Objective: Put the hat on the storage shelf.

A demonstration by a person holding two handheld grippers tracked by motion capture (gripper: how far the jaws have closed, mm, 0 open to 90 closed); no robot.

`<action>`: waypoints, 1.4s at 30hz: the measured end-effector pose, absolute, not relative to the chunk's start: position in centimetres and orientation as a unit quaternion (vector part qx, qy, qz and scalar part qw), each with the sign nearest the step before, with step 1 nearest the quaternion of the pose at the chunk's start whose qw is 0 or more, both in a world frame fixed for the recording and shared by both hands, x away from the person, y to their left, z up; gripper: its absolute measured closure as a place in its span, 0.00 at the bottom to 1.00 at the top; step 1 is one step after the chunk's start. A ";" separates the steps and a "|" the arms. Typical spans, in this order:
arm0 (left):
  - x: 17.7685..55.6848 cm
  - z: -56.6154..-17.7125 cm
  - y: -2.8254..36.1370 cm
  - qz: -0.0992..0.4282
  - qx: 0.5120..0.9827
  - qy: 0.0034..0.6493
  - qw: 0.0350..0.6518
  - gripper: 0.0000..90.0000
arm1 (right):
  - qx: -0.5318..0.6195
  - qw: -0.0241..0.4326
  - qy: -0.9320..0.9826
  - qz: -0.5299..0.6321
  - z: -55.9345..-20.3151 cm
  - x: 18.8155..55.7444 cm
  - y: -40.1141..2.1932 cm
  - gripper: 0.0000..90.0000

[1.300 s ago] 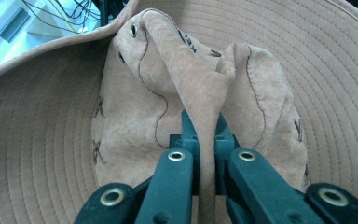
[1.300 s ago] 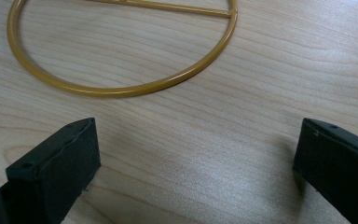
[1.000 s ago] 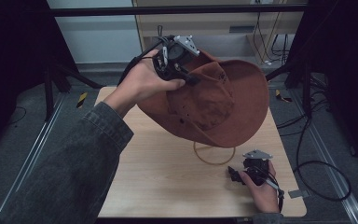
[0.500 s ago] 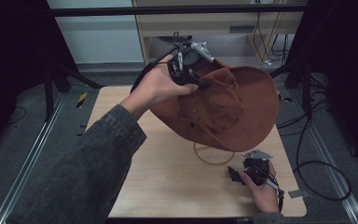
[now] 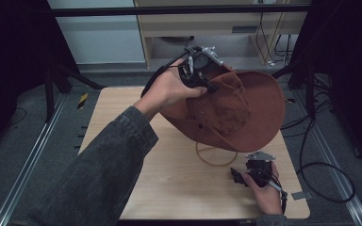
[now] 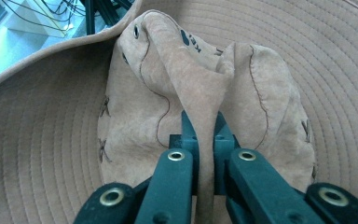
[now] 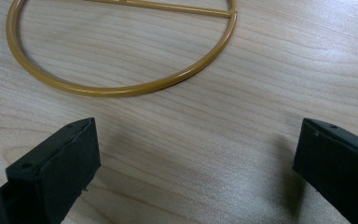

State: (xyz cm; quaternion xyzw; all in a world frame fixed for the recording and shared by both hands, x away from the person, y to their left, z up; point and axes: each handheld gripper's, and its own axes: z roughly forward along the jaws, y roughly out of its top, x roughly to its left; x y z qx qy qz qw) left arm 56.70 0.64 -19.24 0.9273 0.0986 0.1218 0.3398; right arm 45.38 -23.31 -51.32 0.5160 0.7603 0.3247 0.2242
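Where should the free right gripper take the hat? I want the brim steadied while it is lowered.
Judging by pose, the near brim edge of the hat: thin and flat, overhanging the ring stand. The right gripper, open, could come from below-front.

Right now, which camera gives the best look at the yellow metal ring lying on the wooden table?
The right gripper view: the yellow metal ring and its crossbar lie sharp and close before the open right tool. The high view shows it small, partly behind the brown suede hat. The left gripper view looks at the hat.

Hat covers most of gold ring stand; its upright hidden. Hat brim cut off by left gripper view edges.
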 end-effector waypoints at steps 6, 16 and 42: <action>56.7 -19.6 0.0 0.119 0.929 0.095 0.337 0.98 | 0.516 0.224 0.760 0.325 -51.3 45.4 -23.3 0.00; 56.7 -20.1 -0.7 0.120 0.932 0.090 0.330 0.98 | 0.516 0.224 0.760 0.325 -51.3 45.4 -23.3 0.00; 57.1 -21.9 -1.3 0.113 0.935 0.096 0.323 0.93 | 0.519 0.224 0.759 0.323 -51.3 45.3 -23.3 0.00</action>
